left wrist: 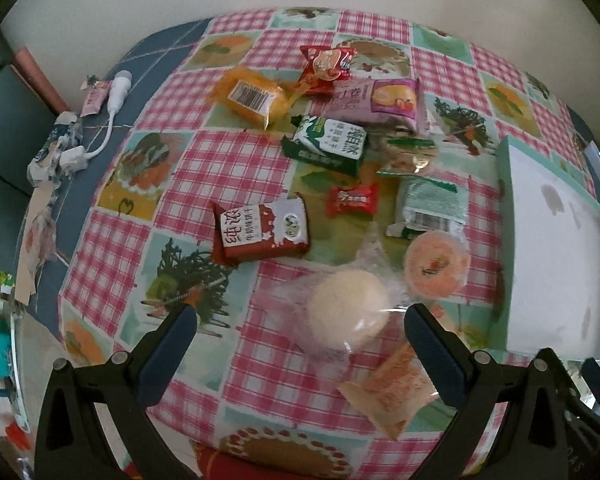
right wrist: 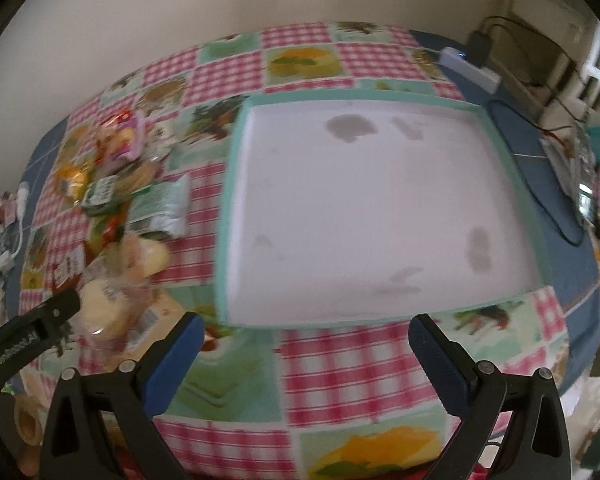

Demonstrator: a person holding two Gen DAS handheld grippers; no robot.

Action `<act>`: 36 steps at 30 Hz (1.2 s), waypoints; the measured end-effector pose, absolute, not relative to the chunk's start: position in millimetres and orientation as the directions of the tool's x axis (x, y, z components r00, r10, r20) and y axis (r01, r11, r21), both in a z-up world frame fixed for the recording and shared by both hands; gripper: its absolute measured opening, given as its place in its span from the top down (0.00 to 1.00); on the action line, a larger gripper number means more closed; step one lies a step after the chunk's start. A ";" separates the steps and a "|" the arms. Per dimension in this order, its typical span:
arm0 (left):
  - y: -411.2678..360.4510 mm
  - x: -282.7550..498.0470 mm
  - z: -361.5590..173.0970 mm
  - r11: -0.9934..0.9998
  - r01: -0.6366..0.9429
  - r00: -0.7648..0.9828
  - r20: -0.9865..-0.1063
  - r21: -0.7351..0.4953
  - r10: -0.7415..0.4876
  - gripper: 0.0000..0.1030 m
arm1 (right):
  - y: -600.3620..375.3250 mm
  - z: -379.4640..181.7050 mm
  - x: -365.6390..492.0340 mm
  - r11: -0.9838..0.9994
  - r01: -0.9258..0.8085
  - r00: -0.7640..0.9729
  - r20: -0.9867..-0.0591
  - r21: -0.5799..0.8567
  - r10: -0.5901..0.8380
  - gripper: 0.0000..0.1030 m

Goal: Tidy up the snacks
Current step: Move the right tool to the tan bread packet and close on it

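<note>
The left gripper (left wrist: 300,316) hangs low over the checked tablecloth (left wrist: 236,160), tilted forward and down, with its two blue-padded fingers (left wrist: 168,352) spread wide and holding nothing. A round pale bun in clear wrap (left wrist: 348,312) lies between the fingertips, closer to the right finger, though whether either pad touches the wrap cannot be told. Just beyond the right fingertip sits an orange jelly cup (left wrist: 436,270). Under the right finger, nearer the camera, lies a tan wrapped cake (left wrist: 392,392). Ahead of the left fingertip rests a brown and white biscuit packet (left wrist: 262,232), and further on a small red candy (left wrist: 352,200), a green and white packet (left wrist: 328,146), a pale green pouch (left wrist: 430,208), a purple packet (left wrist: 380,102), a yellow wrapped cake (left wrist: 250,96) and a red packet (left wrist: 326,66) lie scattered in a loose heap. Out to the right of the fingers stands the green-rimmed white tray (left wrist: 504,216), with nothing in it.

The right gripper (right wrist: 304,328) points at the same tray (right wrist: 232,184), held level above the cloth with its fingers (right wrist: 436,356) parted wide and empty. The tray's near rim lies just ahead of both fingertips. The snack heap (right wrist: 112,200) lies well to the left of the left finger, blurred, and the black body of the other gripper (right wrist: 32,332) reaches in at the left edge.
</note>
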State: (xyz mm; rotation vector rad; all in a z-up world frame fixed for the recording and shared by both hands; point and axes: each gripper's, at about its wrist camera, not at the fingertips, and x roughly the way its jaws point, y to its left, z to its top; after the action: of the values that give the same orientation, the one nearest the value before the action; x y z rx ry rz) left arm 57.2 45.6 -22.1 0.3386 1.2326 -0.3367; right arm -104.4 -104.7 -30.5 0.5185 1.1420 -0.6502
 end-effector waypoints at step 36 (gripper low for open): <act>70.7 82.8 -45.4 0.900 0.435 0.193 -0.974 -0.023 -0.118 0.00 | -54.0 -109.0 -36.5 0.713 0.688 0.157 -0.987 0.138 0.039 0.14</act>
State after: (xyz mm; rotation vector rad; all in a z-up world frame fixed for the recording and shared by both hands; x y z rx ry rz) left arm 82.8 70.7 -45.4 0.2830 1.3246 -0.3956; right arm -36.5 -54.0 -109.0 0.6678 1.3515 -0.5165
